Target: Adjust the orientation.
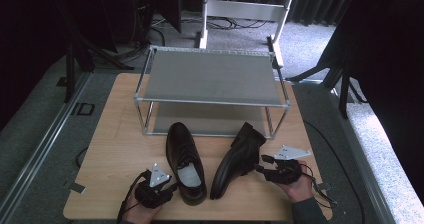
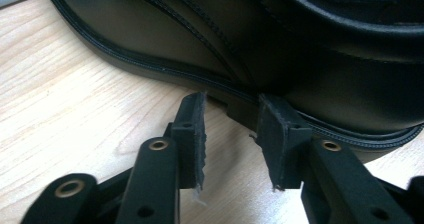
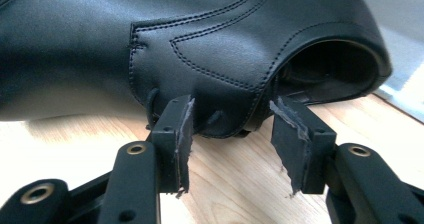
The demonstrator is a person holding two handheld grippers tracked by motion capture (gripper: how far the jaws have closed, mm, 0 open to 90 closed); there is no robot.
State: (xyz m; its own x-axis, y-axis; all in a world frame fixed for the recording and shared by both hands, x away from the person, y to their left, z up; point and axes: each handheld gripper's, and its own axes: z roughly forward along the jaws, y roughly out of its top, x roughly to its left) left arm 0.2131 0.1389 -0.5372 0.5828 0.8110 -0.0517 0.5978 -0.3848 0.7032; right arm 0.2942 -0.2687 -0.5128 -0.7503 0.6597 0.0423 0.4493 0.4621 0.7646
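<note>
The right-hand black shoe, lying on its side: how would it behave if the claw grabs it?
The right-hand shoe looks smooth and glossy, so the right claw may slip on it. The upper near the opening seems thin and may flex when pinched. Lying on its side, it would probably slide rather than tip if pushed.

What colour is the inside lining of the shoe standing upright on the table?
The insole of the left shoe is pale grey, against black leather; the high view shows it best.

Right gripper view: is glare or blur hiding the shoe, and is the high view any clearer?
Right gripper view: the shoe is sharp, stitching readable, with a soft sheen on the leather; the table washes out pale at left. High view: evenly lit on the table, small and a little soft, both shoes dark with little detail, surroundings in deep shadow.
</note>
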